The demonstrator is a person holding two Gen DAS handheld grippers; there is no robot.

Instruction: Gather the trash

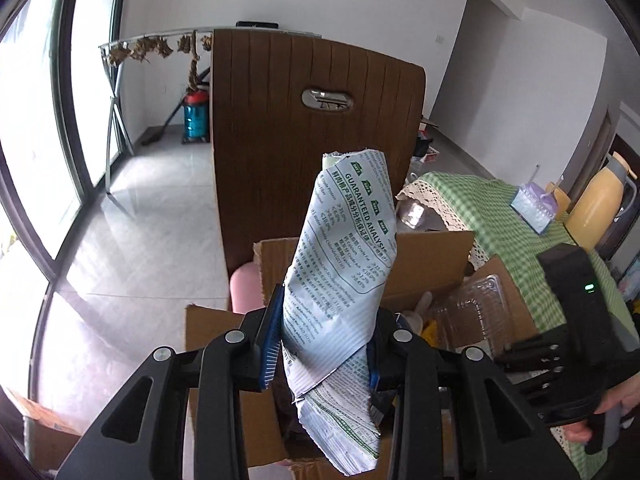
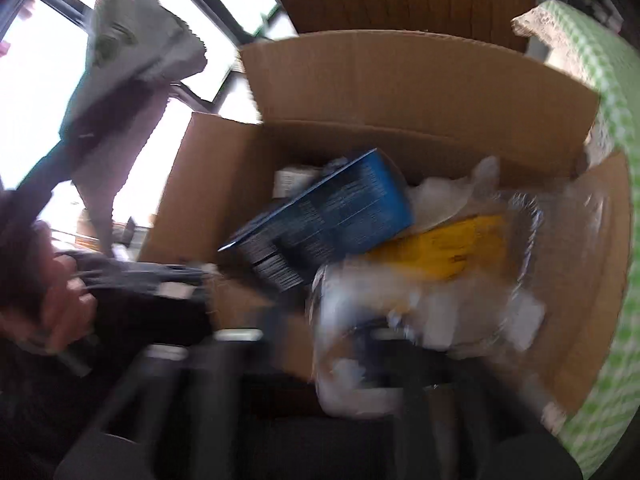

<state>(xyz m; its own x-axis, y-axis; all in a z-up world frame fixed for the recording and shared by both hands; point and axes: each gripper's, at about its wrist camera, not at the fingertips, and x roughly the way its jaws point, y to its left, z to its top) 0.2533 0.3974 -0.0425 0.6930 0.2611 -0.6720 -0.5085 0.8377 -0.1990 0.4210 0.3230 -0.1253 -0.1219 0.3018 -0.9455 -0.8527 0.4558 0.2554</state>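
My left gripper (image 1: pixel 324 352) is shut on a crumpled white printed food bag (image 1: pixel 340 260), which stands up between its blue pads above an open cardboard box (image 1: pixel 432 264). A hand holds my right gripper (image 1: pixel 520 360) at the right, over the same box. In the blurred right wrist view, the right gripper (image 2: pixel 320 368) points down into the box (image 2: pixel 400 88), its fingers wide apart around a pale crumpled plastic piece (image 2: pixel 352 340). Inside lie a blue carton (image 2: pixel 340 208), a yellow wrapper (image 2: pixel 452 248) and a clear plastic tray (image 2: pixel 532 216). The bag (image 2: pixel 132 32) shows at upper left.
A brown chair back (image 1: pixel 300 140) rises right behind the box. To the right is a table with a green checked cloth (image 1: pixel 500 208), carrying a purple tissue pack (image 1: pixel 536 204) and a yellow flask (image 1: pixel 596 208). Grey tiled floor (image 1: pixel 140 240) and tall windows lie left.
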